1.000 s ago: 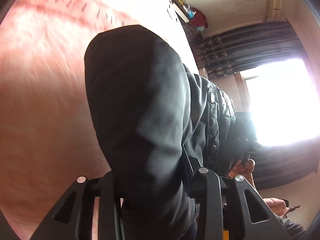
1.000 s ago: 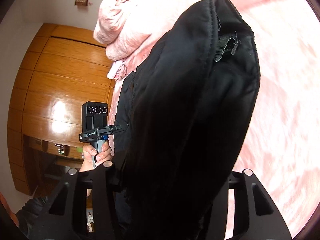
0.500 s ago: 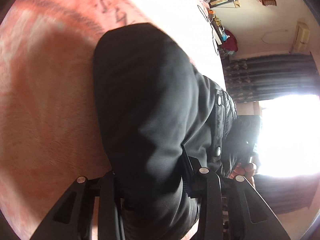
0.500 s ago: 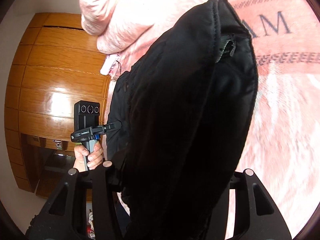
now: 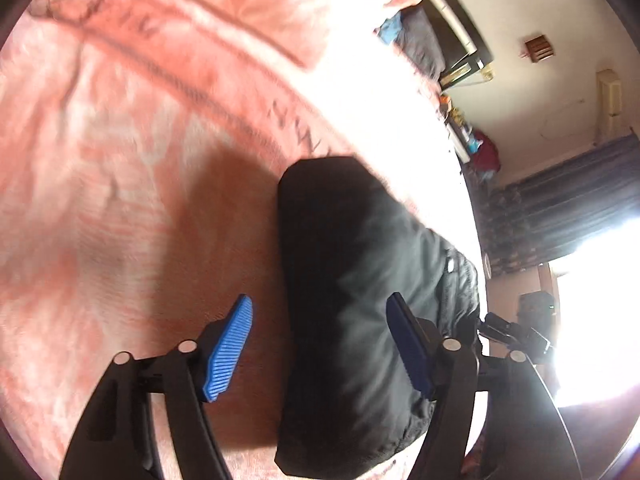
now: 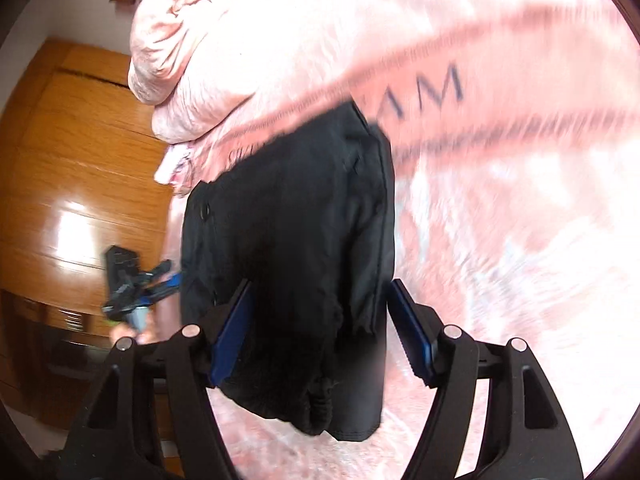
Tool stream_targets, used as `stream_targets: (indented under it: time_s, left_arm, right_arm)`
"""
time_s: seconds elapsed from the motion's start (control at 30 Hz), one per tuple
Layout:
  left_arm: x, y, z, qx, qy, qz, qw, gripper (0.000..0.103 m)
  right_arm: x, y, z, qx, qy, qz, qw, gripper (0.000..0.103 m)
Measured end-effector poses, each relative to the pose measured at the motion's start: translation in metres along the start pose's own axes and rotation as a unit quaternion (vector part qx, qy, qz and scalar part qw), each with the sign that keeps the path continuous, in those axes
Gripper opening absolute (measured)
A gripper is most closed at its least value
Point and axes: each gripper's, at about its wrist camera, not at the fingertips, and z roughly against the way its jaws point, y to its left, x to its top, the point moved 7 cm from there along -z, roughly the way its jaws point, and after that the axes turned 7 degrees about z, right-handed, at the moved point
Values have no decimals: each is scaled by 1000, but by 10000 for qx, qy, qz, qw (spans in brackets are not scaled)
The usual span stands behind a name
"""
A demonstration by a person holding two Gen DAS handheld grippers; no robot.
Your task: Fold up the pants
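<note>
- Black pants are seen lying folded on the pink blanket.
- Left claw and right claw: both released, jaws spread.
- Fabric judged soft, padded, limp; best gripped at the folded edges.

The pants lie folded on the blanket that covers the bed. The left tool stands spread over one end of them, its right pad against the cloth, its left pad apart above the blanket. The right tool straddles the other end. Behind the pants in the right view, a bundled quilt sits on the bed, a wardrobe to its left.
</note>
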Motion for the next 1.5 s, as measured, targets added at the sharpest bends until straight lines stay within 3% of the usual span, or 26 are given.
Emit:
stream_targets:
  time_s: [0.07, 0.2, 0.3, 0.4, 0.47, 0.67, 0.83, 0.9, 1.0, 1.07, 1.1, 1.13, 1.23, 1.37, 1.5]
  left_arm:
    - [-9, -15, 4, 174, -66, -315, 9993, 71]
    - [-16, -37, -25, 756, 66, -738, 9944, 70]
    - [-29, -28, -44, 1145, 278, -689, 9906, 72]
    - [-38, -16, -45, 1056, 404, -326, 9930, 76]
    - [-41, -17, -37, 982, 377, -247, 9941, 74]
    - [-55, -17, -9, 942, 9, -562, 9940, 86]
    - [-66, -11, -19, 1259, 210, -558, 9902, 87]
    - [-68, -16, -12, 1320, 143, -441, 9902, 86]
    - [-74, -33, 17, 1280, -175, -553, 9901, 86]
    - [-86, -50, 43, 1464, -454, -848, 9845, 88]
    - [-95, -60, 60, 1572, -627, -1032, 9802, 93]
    - [-106, -69, 77, 1733, -806, -1211, 9741, 99]
    - [-132, -100, 113, 1983, -1156, -1527, 9613, 99]
    - [-177, -122, 163, 2167, -1346, -1768, 9506, 99]
    - [-221, -141, 207, 2150, -1504, -1916, 9457, 99]
  right_arm:
    - [15, 14, 18, -731, -249, 363, 9964, 71]
    - [44, 34, 32, -399, -751, 443, 9954, 72]
    - [75, 43, 1, -386, -511, 316, 9974, 72]
    - [72, 16, -39, -634, -107, -63, 9979, 67]
    - [62, 11, -45, -670, -114, -89, 9977, 67]
    - [15, 56, 23, -131, -748, 145, 9970, 76]
    - [-23, 41, -3, -183, -328, -229, 9990, 73]
    - [-25, 36, -8, -347, -305, -274, 9986, 71]
    - [-25, 59, 14, -475, -573, -179, 9971, 85]
    - [-33, 87, 39, -874, -820, 160, 9927, 90]
    - [-40, 103, 51, -1116, -945, 375, 9885, 92]
    - [-49, 119, 63, -1388, -1070, 564, 9829, 95]
    - [-85, 163, 97, -2023, -1395, 849, 9656, 98]
    - [-140, 213, 130, -2363, -1707, 922, 9521, 100]
    - [-192, 255, 157, -2507, -1914, 1029, 9434, 100]
